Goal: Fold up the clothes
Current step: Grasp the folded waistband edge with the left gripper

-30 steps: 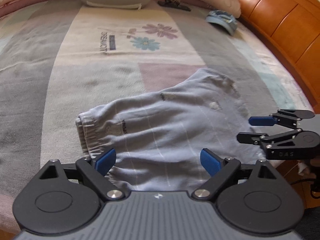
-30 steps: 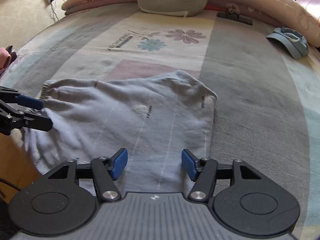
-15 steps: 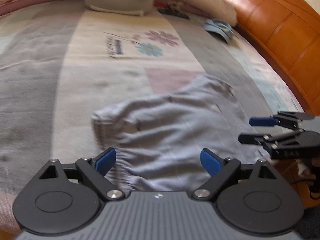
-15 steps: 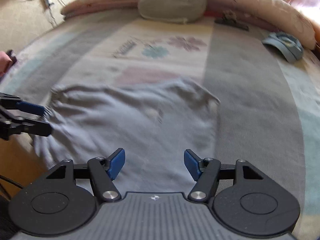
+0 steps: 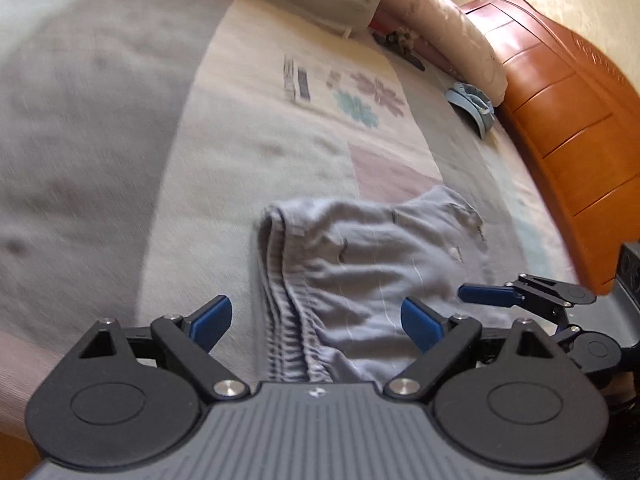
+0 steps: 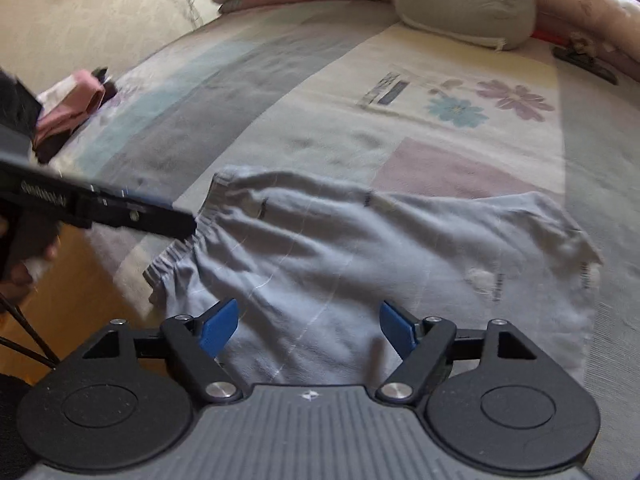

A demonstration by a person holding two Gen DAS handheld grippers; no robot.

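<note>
While the grey shorts (image 6: 360, 256) are lying spread at the bed's (image 6: 280, 92) near edge, you are hovering both the left hand-held gripper (image 5: 316, 322) and right hand-held gripper (image 6: 308, 326) wide open and empty, so you are probably lining up a waistband (image 5: 280, 320) grasp.

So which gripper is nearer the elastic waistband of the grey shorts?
Left. The left gripper hangs open right over the waistband, which runs between its fingers. The right gripper is open over the middle of the shorts, farther along.
</note>
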